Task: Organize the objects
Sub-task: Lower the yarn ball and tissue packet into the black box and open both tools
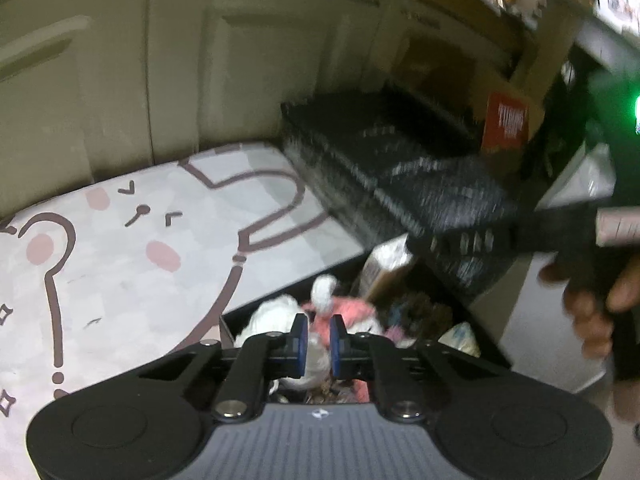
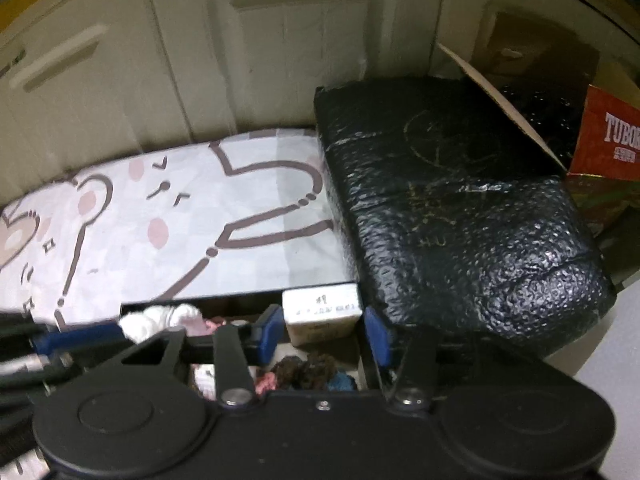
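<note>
Objects: a jumble of small things fills an open dark box (image 1: 486, 344) low in the left wrist view, beside a bed.
Left view, box contents: white cloth (image 1: 276, 314), a pink fabric item (image 1: 352, 314), a dark furry clump (image 1: 420, 312) and a pale carton (image 1: 386, 268) standing at the far end.
Left view, left gripper (image 1: 319, 338): it points down into the box with its blue-padded jaws drawn close together, clenched on a fold of the white cloth that shows in the narrow gap between them.
Left view, bed sheet (image 1: 132, 240): pale, printed with a cartoon animal face, pink cheeks and brown outlines; it lies to the left of the box.
Left view, black bundle (image 1: 392, 168): a large bumpy black package, blurred, just beyond the box on the right.
Left view, hand (image 1: 592, 300): at the right edge a person's hand grips the dark handle of the other tool.
Left view, background: cream cupboard doors (image 1: 160, 60) behind the bed, and a red box (image 1: 506, 122) behind the bundle.

Right view, right gripper (image 2: 322, 334): it reaches into the same box with its blue pads on either side of the pale carton (image 2: 320, 314); whether the pads press on the carton I cannot tell.
Right view, box contents: white cloth (image 2: 160, 318) to the left, dark furry clump (image 2: 306, 372) below the carton.
Right view, surroundings: the cartoon sheet (image 2: 180, 220) on the left, the black bundle (image 2: 460, 208) on the right touching the carton's side of the box, and a red box (image 2: 612, 140) at the far right.
</note>
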